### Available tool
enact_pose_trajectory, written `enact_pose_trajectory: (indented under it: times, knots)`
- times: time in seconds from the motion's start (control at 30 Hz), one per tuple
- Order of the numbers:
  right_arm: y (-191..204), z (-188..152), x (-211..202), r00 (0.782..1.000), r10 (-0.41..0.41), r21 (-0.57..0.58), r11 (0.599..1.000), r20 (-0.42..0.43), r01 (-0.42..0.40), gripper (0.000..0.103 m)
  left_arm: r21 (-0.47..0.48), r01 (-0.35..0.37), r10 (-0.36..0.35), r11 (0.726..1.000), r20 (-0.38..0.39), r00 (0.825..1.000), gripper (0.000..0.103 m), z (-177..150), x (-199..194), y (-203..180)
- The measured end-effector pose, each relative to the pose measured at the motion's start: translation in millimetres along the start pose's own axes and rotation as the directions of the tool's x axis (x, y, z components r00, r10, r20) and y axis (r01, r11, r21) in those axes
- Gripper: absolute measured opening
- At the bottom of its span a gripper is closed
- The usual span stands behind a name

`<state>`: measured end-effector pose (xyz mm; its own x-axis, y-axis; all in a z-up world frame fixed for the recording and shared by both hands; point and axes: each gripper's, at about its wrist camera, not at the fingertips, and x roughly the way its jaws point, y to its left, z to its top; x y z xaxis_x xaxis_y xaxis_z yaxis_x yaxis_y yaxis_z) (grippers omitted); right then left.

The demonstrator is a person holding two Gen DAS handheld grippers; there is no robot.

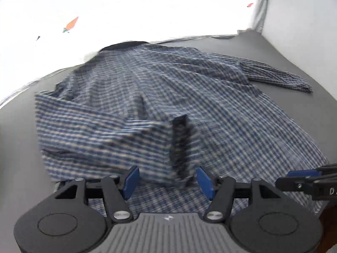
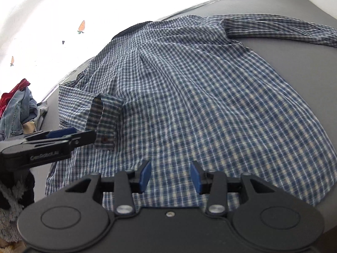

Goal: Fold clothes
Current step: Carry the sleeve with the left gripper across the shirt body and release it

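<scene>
A blue and white checked shirt [image 1: 210, 109] lies spread back-up on the grey surface [image 1: 294, 59], also in the right wrist view [image 2: 210, 105]. Its left sleeve [image 1: 101, 135] is folded across the body, with the cuff [image 2: 105, 118] near the hem. The right sleeve [image 2: 284, 29] lies stretched out to the far right. My left gripper [image 1: 166, 181] is open, its jaws on either side of the cuff end without gripping it. My right gripper [image 2: 170, 177] is open and empty over the shirt's lower part. The left gripper [image 2: 82, 136] shows from the side beside the cuff.
A pile of clothes, jeans and something red [image 2: 16, 105], lies at the left of the surface. A fluffy dark and grey fabric [image 2: 12, 202] sits at the lower left. A white sheet with carrot prints [image 1: 71, 24] lies beyond the far edge. A wall [image 1: 305, 10] bounds the right.
</scene>
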<state>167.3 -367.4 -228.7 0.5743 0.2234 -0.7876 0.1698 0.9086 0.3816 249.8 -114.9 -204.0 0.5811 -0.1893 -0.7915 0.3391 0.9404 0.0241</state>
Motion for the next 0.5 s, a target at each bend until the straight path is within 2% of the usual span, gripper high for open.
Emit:
enact_pose_trajectory:
  times: [0.07,0.13,0.27,0.33,0.4,0.5]
  knots:
    - [8,5,9,1.0,0.019,-0.015,1.0,-0.021,-0.019,0.045,-0.077,-0.086,0.085,0.993,-0.014,0.996,0.063,-16,-13,30]
    - [18,8,17,0.999,0.026,-0.039,0.999,-0.042,-0.028,0.046,-0.176,-0.149,0.144,0.973,-0.038,0.989,0.063,-34,-26,60]
    - [35,14,31,0.995,0.058,-0.059,0.996,-0.079,-0.063,0.048,-0.362,-0.239,0.221,0.901,-0.089,0.971,0.063,-73,-52,112]
    - [44,17,37,0.994,0.06,-0.078,0.995,-0.089,-0.067,0.049,-0.411,-0.257,0.234,0.875,-0.107,0.966,0.063,-89,-58,125]
    - [52,19,44,0.993,0.059,-0.085,0.994,-0.098,-0.067,0.05,-0.437,-0.258,0.229,0.861,-0.12,0.966,0.063,-100,-59,131]
    - [54,24,60,0.989,0.074,0.006,0.997,-0.126,-0.074,0.053,-0.415,-0.259,0.218,0.872,-0.145,0.965,0.062,-108,-55,133]
